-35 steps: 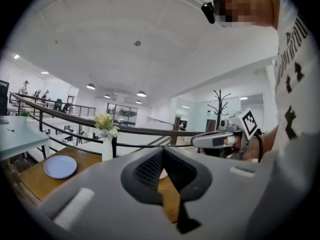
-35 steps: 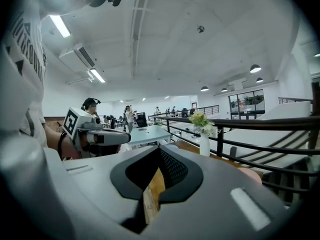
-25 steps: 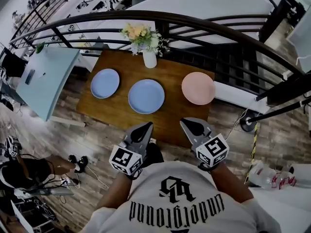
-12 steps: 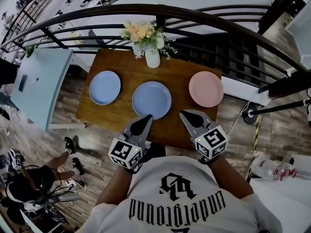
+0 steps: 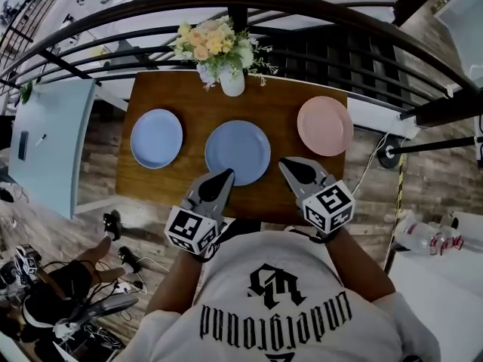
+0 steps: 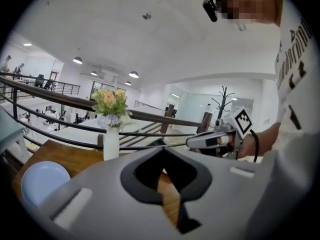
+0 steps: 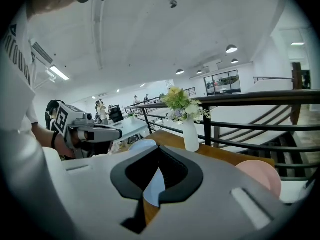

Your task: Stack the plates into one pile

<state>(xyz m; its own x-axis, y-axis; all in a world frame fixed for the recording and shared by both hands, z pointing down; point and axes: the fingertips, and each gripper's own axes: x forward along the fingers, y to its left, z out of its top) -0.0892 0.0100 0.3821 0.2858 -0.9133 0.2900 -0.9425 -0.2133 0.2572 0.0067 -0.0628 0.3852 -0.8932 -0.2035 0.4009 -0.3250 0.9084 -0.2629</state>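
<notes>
Three plates lie apart in a row on the wooden table (image 5: pixel 189 108): a blue plate (image 5: pixel 156 138) at the left, a larger blue plate (image 5: pixel 238 151) in the middle, a pink plate (image 5: pixel 324 125) at the right. My left gripper (image 5: pixel 223 176) is shut and empty, its tip at the middle plate's near left rim. The right gripper (image 5: pixel 290 165), also shut and empty, hangs just right of that plate. In the left gripper view the left blue plate (image 6: pixel 42 181) lies low at the left. The right gripper view shows the middle blue plate (image 7: pixel 155 184) past the jaws and the pink plate (image 7: pixel 260 176) to the right.
A white vase of flowers (image 5: pixel 229 78) stands at the table's far edge, behind the middle plate. A dark curved railing (image 5: pixel 339 10) runs right behind the table. A light blue table (image 5: pixel 45 138) stands to the left, with a person's shoes and cables on the floor.
Both grippers have moved forward and down, from in front of the table to over its near edge beside the middle plate. The plates have not moved.
</notes>
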